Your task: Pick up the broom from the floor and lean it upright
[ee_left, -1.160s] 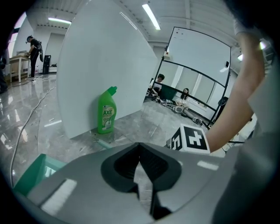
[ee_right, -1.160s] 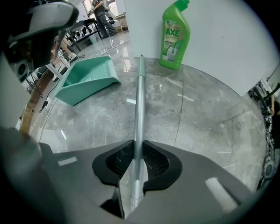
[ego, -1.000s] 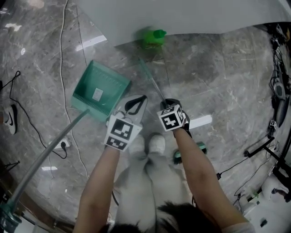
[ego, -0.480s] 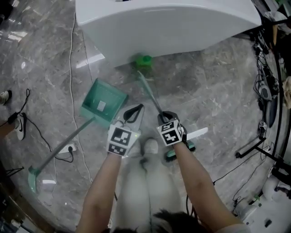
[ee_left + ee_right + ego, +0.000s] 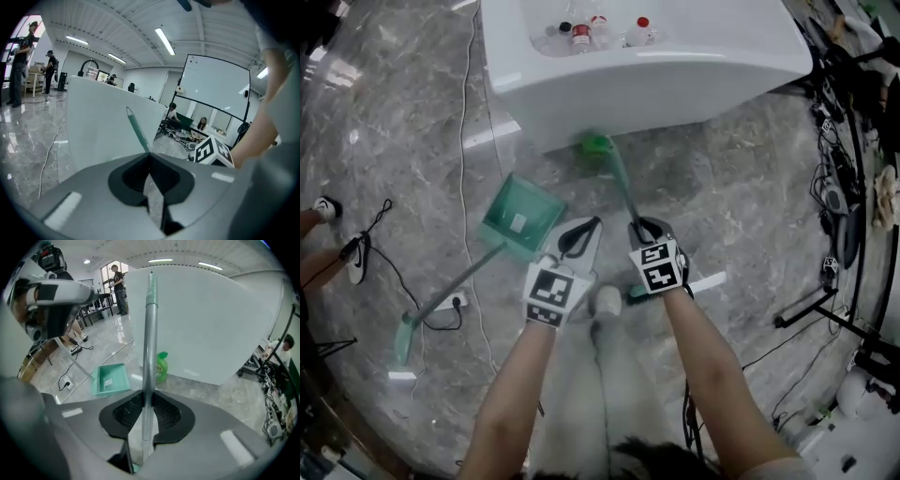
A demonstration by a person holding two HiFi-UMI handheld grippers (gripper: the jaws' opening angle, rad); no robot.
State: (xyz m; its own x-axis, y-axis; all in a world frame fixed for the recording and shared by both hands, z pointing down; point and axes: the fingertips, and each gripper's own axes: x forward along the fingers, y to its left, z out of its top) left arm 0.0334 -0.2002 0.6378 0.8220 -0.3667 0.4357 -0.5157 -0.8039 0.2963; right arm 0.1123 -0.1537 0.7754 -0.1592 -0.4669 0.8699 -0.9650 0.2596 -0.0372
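The broom's grey-green handle (image 5: 622,187) rises from my right gripper (image 5: 645,228) toward the white tub, its green head (image 5: 639,292) low beside my feet. In the right gripper view the handle (image 5: 150,333) runs straight up between the jaws of the right gripper (image 5: 143,401), which is shut on it. My left gripper (image 5: 579,232) hangs just left of it, apart from the handle. In the left gripper view the left gripper (image 5: 150,159) has its jaws together with nothing between them, and the handle (image 5: 138,131) slants past beyond the tips.
A white tub (image 5: 675,80) with bottles inside stands ahead; a green bottle (image 5: 597,143) sits at its foot. A green dustpan (image 5: 520,216) with a long handle lies left. Cables and stands (image 5: 834,197) line the right; a power strip (image 5: 450,302) and shoe (image 5: 356,258) lie left.
Both grippers have risen together. The broom has come up off the floor with the right gripper and its handle stands steeper. More of the tub shows.
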